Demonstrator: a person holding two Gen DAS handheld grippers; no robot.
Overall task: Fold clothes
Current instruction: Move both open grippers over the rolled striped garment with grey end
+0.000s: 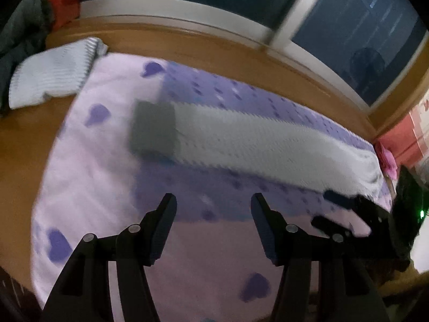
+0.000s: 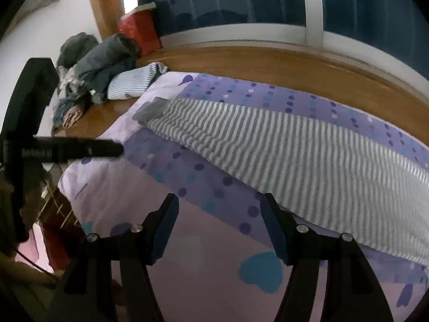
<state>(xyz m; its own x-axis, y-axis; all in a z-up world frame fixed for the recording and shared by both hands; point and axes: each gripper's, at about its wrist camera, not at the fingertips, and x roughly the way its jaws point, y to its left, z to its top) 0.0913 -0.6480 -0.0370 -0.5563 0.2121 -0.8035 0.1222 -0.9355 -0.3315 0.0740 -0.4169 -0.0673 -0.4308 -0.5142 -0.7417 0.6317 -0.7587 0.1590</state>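
While both grippers are hovering with jaws apart and empty, the left gripper (image 1: pixel 213 226) and right gripper (image 2: pixel 218 228) are facing the striped garment (image 2: pixel 281 158) lying lengthwise across the purple bedspread (image 2: pixel 203 244) (right one looking nearer), gray cuff far left.
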